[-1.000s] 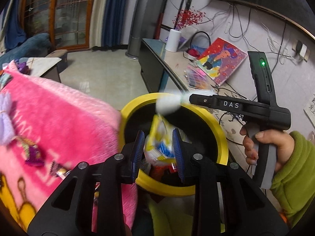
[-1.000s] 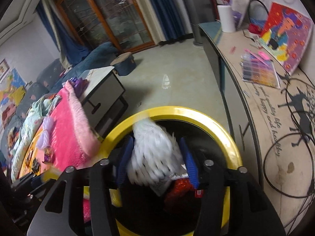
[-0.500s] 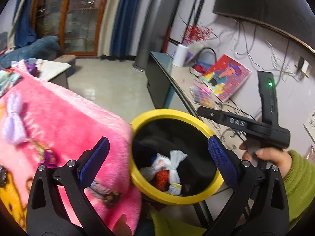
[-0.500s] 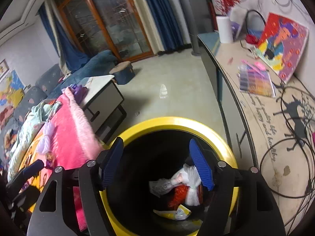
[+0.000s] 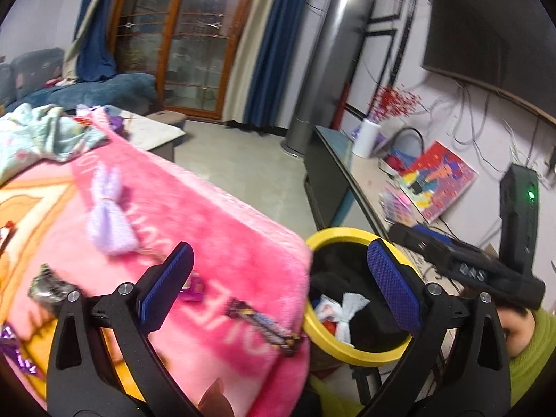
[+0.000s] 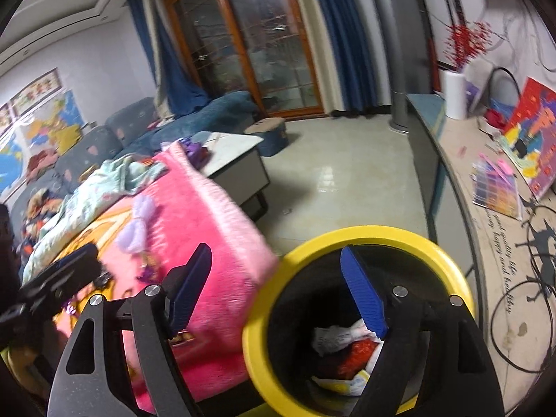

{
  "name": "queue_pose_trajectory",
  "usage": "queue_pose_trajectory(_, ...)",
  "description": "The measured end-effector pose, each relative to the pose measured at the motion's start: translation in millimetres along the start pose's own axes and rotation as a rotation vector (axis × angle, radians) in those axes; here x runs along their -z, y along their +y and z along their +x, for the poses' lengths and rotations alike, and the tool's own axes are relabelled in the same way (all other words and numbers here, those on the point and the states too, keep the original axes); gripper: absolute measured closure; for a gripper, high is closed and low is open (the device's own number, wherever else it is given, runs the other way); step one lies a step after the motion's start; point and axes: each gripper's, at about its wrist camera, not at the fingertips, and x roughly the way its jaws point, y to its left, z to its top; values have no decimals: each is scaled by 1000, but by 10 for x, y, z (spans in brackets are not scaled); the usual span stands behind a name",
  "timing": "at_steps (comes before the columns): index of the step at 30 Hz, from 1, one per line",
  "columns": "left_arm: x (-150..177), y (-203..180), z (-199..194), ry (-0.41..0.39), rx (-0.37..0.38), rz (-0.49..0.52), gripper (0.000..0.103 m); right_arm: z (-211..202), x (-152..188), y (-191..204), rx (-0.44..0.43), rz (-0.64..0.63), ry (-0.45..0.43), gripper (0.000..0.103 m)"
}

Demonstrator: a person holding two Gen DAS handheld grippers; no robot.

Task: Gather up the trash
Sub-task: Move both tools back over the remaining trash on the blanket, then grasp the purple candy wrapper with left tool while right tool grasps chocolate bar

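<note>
A yellow-rimmed black bin stands beside a pink blanket. White and red trash lies inside the bin. My left gripper is open and empty, straddling the blanket's corner and the bin rim. My right gripper is open and empty above the bin's left rim; its body shows at the right of the left wrist view. On the blanket lie a brown candy wrapper, a purple wrapper, a silver foil wrapper and a lilac tassel.
A long desk with cables, a colourful painting and a paper roll runs along the right wall. A low table and a blue sofa stand beyond the blanket. Crumpled pale green cloth lies on the blanket's far side.
Both grippers opened and dropped their trash into the bin. Both have since shifted left and up, so the pink blanket fills more of each view.
</note>
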Motion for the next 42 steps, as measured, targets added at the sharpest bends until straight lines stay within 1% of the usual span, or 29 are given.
queue_pose_trajectory(6,-43,330,-187,-39,-66,-54,11,40,42,391,-59,-81,19,29)
queue_pose_trajectory(14,-40,730,-419,-77,-151,-124,11,206,161,755,-105,-162,77,28)
queue_pose_trajectory(20,-9,1019,-596,-93,-206,-162,11,315,264,947,-133,-212,116,28)
queue_pose_trajectory(28,59,1429,-825,-110,-301,-221,11,529,413,1197,-153,-270,185,28)
queue_pose_trajectory(33,160,1647,-928,-85,-365,-257,11,712,491,1273,-142,-293,220,28)
queue_pose_trajectory(39,370,1854,-957,-1,-433,-314,11,921,577,1307,-126,-320,263,30)
queue_pose_trajectory(41,446,1926,-936,42,-441,-340,11,976,601,1314,-123,-326,272,35)
queue_pose_trajectory(42,482,1944,-915,63,-449,-348,11,1012,616,1317,-124,-324,280,41)
